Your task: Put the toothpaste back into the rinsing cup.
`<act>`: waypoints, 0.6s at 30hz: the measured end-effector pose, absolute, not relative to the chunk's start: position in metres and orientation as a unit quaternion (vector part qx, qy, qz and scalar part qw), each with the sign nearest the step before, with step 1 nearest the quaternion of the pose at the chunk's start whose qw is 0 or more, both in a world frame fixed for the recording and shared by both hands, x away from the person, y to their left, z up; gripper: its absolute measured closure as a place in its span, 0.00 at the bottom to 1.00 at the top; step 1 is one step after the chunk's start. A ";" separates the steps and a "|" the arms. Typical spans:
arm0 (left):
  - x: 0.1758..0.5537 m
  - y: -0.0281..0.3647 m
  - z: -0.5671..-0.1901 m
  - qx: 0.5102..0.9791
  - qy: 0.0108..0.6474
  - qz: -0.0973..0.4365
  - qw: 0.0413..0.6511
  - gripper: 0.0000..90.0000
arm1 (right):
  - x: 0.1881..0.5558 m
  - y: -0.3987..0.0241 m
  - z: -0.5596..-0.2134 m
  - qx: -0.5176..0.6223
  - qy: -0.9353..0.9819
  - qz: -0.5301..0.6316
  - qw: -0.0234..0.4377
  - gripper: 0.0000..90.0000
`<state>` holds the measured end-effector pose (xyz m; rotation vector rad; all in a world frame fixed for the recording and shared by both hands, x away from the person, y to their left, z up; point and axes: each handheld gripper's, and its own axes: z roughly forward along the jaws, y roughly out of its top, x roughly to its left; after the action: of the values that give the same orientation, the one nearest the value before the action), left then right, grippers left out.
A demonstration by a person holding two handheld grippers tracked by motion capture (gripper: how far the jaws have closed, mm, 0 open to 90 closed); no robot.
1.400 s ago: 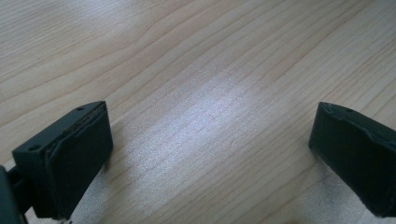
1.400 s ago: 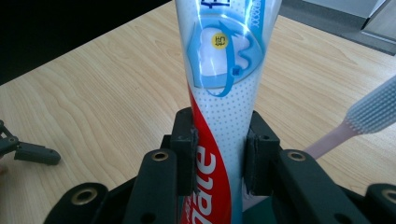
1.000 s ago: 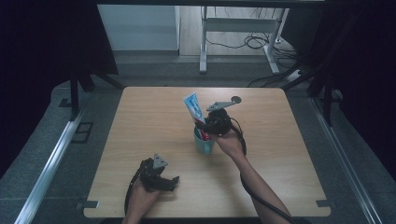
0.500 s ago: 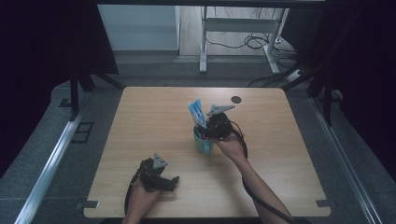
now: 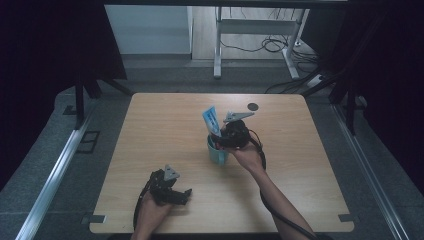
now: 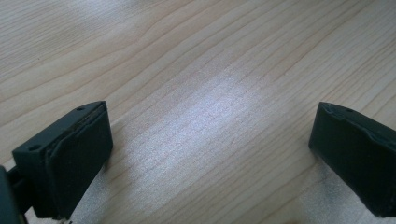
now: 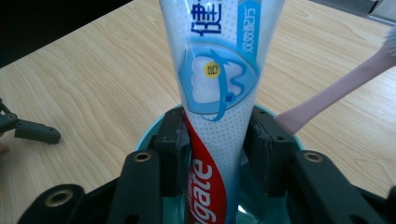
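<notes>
Right gripper (image 7: 215,154) has just been opening its jaws around the toothpaste tube (image 7: 217,88), pads barely off it; the tube stands in the teal cup (image 5: 218,154) mid-table beside a pink toothbrush (image 7: 336,91). Left gripper (image 5: 172,192) rests spread wide near the table's (image 5: 165,120) front edge

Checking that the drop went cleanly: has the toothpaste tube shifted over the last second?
Yes. The toothpaste tube has tipped more upright and sunk into the cup, its top now nearer the table's dark round spot.
</notes>
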<state>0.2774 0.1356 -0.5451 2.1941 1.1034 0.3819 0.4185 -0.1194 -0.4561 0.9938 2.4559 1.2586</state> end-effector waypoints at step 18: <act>0.277 0.136 -0.545 0.836 0.420 0.145 0.322 0.00 | 0.412 -0.121 -0.445 0.320 0.844 0.419 0.102 0.42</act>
<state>0.2774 0.1356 -0.5451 2.1937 1.1035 0.3818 0.4115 -0.1208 -0.4449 0.9438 2.4900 1.2375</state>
